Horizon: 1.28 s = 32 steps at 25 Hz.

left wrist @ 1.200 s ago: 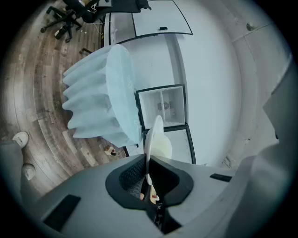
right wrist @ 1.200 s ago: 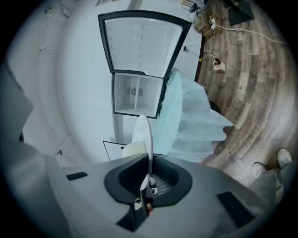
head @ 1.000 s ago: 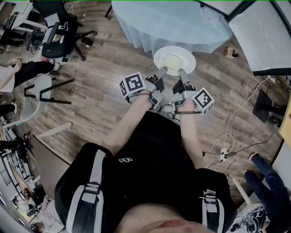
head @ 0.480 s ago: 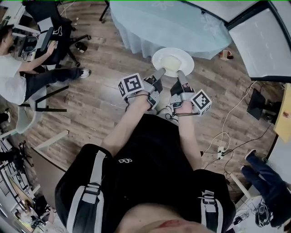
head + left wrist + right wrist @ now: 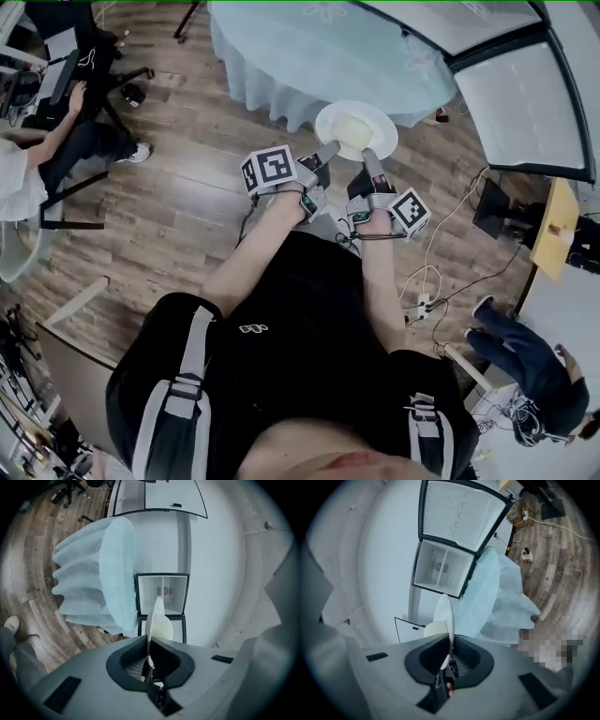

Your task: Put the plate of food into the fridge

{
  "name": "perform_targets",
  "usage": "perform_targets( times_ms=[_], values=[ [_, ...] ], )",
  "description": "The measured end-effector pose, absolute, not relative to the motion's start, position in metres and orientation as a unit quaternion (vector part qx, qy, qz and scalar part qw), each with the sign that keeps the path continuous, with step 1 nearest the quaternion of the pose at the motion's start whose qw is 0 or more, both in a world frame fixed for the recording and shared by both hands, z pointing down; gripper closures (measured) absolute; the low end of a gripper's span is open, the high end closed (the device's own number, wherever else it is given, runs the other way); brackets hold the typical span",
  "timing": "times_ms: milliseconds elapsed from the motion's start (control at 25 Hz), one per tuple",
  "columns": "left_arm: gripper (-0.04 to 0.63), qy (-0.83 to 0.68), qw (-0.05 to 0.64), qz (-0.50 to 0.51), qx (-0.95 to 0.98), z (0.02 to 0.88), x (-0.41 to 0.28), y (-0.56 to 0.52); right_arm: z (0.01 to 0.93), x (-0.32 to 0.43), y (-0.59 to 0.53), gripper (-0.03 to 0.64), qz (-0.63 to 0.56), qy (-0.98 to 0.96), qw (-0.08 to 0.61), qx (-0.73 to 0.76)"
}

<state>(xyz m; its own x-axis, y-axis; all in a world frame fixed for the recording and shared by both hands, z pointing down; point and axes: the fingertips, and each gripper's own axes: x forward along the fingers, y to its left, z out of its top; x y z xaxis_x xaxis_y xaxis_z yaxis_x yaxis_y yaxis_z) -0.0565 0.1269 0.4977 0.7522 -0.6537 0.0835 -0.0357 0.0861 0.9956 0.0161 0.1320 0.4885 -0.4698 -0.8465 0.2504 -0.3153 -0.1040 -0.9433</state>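
A white plate (image 5: pixel 356 130) with a pale yellow mound of food (image 5: pixel 351 127) is carried in the air, level, in front of the person. My left gripper (image 5: pixel 332 150) is shut on the plate's near left rim and my right gripper (image 5: pixel 367 153) is shut on its near right rim. In the left gripper view the plate (image 5: pixel 153 620) runs edge-on between the jaws; the right gripper view shows the same plate (image 5: pixel 446 616). The fridge (image 5: pixel 443 569) stands open ahead, its door (image 5: pixel 464 513) swung wide and its white inside bare.
A round table with a pale blue cloth (image 5: pixel 328 47) stands just beyond the plate. A seated person (image 5: pixel 37 155) and office chairs are at the left. Another person (image 5: pixel 525 366) stands at the lower right among cables (image 5: pixel 427 300) on the wooden floor.
The view has turned to the right: the table and seated person slid left, and the fridge door came further into sight. Both grippers keep their hold on the plate.
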Motion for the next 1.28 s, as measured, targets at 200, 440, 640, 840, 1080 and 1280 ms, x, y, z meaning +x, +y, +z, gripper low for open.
perform_targets(
  times_ms=[200, 440, 640, 840, 1080, 1280],
  values=[
    [0.574, -0.268, 0.676, -0.220, 0.650, 0.488, -0.053, 0.106, 0.480, 0.019, 0.113, 0.589, -0.579, 0.629, 0.234, -0.462],
    [0.574, -0.268, 0.689, -0.212, 0.639, 0.501, -0.031, 0.074, 0.492, 0.041, 0.082, 0.589, -0.587, 0.617, 0.233, -0.468],
    [0.574, -0.272, 0.697, -0.204, 0.631, 0.511, -0.029, 0.077, 0.502, 0.043, 0.085, 0.586, -0.594, 0.612, 0.231, -0.468],
    [0.574, -0.274, 0.696, -0.203, 0.632, 0.511, -0.016, 0.056, 0.504, 0.056, 0.065, 0.586, -0.595, 0.609, 0.238, -0.468],
    [0.574, -0.287, 0.695, -0.194, 0.630, 0.514, 0.015, 0.029, 0.509, 0.089, 0.035, 0.586, -0.600, 0.609, 0.236, -0.462],
    [0.574, -0.300, 0.695, -0.195, 0.624, 0.515, 0.045, 0.001, 0.514, 0.120, 0.006, 0.586, -0.610, 0.608, 0.233, -0.452]
  ],
)
